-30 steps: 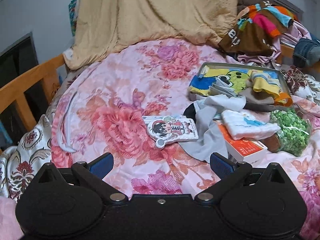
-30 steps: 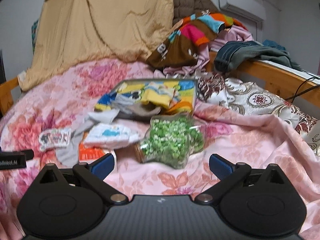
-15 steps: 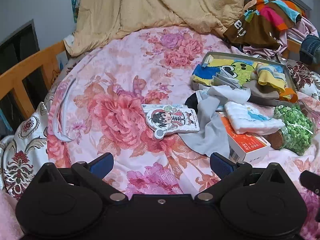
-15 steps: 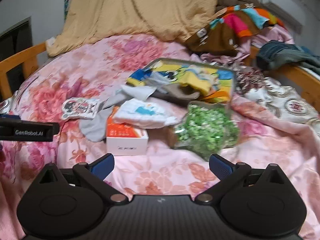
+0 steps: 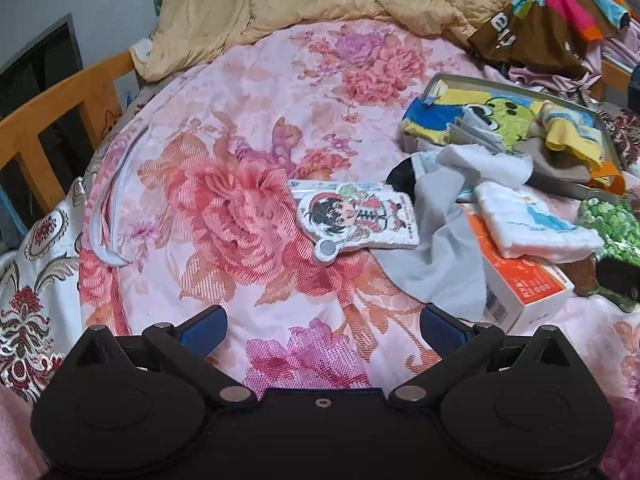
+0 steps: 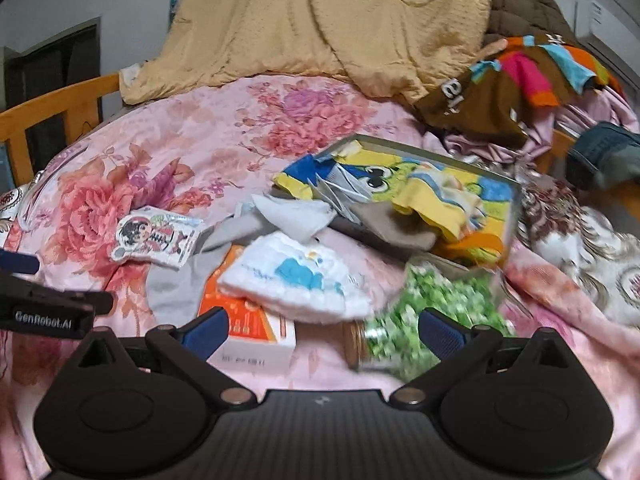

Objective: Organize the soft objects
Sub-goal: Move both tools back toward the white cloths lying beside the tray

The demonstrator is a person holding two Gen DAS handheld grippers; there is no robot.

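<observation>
A bed covered by a pink floral quilt (image 5: 248,184) fills both views, with a tan blanket (image 6: 320,24) heaped at its far end and a wooden rail (image 5: 52,120) to the left gripper's left. The left gripper (image 5: 322,326) hovers with jaws apart, empty; ahead of it lies a cartoon pouch (image 5: 356,216), and ahead-right a grey cloth (image 5: 440,264). The right gripper (image 6: 322,326) is also spread and empty; just ahead of it a folded white cloth (image 6: 296,280) rests on an orange box (image 6: 248,328), beside a green-filled jar (image 6: 424,312). Beyond sits a tray (image 6: 516,200) of colourful fabrics. Compared with a second ago, both grippers have drawn closer to the pile.
</observation>
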